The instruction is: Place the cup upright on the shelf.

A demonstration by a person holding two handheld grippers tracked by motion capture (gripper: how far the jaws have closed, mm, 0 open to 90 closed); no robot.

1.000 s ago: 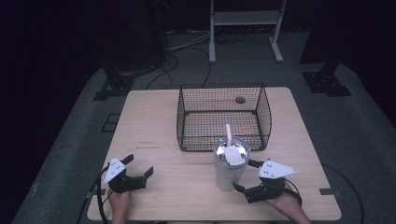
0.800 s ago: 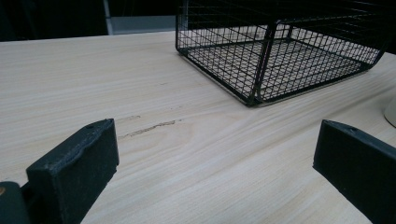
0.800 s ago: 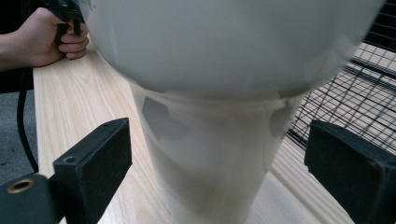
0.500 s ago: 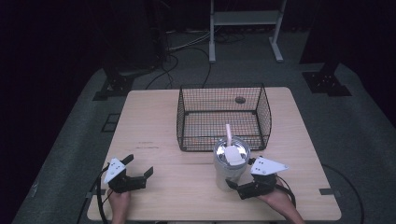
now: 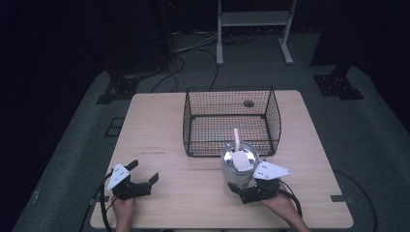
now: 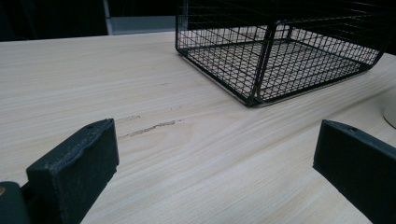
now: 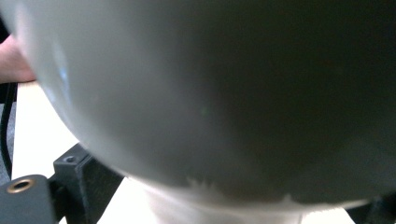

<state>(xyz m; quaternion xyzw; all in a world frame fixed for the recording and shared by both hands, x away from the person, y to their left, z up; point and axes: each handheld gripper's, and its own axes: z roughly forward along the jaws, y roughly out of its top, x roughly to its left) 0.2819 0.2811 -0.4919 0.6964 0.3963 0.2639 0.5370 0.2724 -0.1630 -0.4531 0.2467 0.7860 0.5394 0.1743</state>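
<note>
High view: the desk (image 5: 159,125) lies under my tools, the wire basket (image 5: 229,121) just beyond them. The white tumbler (image 5: 237,169) stands between my right tool's (image 5: 247,192) spread jaws, not yet clamped. I judge closing comes next, then lifting. My left tool (image 5: 142,180) rests released, well aside.

White cup (image 5: 236,169), black mesh basket (image 5: 229,121)

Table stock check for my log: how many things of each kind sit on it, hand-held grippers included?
Wire basket: 1
Cup with straw: 1
Hand-held grippers: 2, the left hand-held gripper and the right hand-held gripper
Total: 4
</note>
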